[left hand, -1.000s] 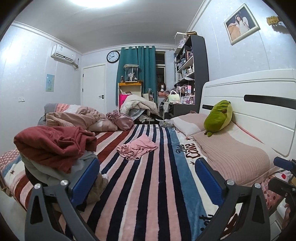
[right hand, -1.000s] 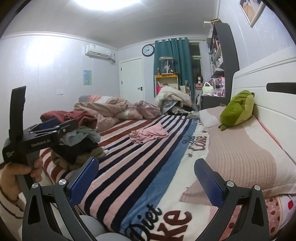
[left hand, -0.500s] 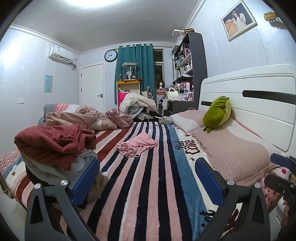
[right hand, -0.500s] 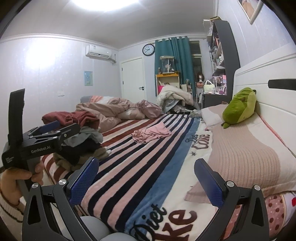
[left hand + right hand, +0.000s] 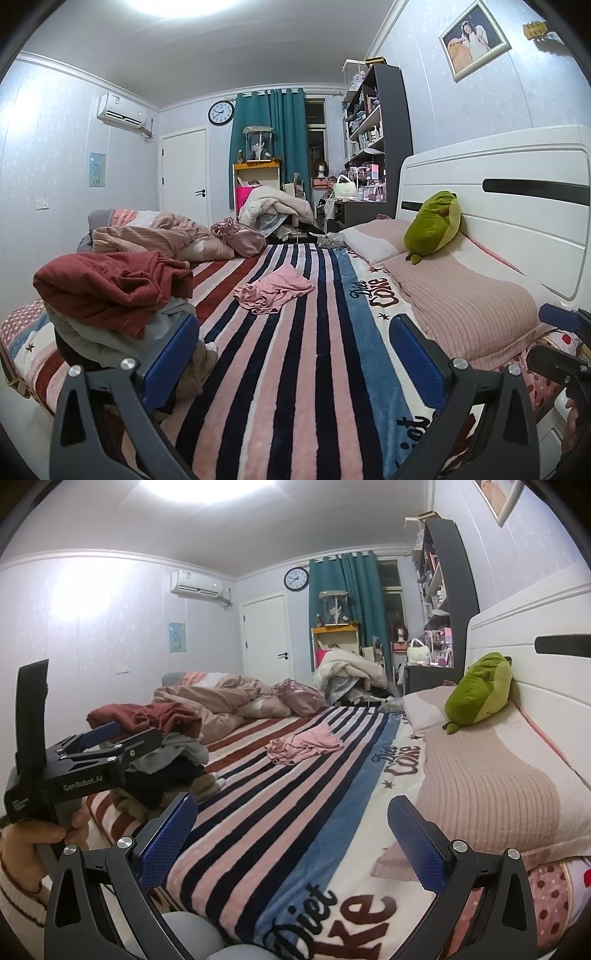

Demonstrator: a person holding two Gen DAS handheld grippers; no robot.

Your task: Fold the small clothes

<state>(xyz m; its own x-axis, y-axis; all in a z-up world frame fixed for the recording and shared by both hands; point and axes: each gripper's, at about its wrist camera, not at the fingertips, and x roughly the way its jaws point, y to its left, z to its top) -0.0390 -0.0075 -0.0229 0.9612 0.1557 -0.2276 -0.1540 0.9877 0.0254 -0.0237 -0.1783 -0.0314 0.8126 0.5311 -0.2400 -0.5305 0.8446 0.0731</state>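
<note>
Both claws, left claw (image 5: 291, 349) and right claw (image 5: 291, 830), hover released over a bed's striped blanket (image 5: 295, 350). A crumpled pink garment (image 5: 273, 293) lies mid-bed, well ahead; a clothes pile (image 5: 107, 295) sits left, pillows (image 5: 461, 299) by the white headboard (image 5: 517, 206).

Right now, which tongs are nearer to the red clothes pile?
Left. The left tongs are just beside the red clothes pile; the right tongs stand farther right.
</note>
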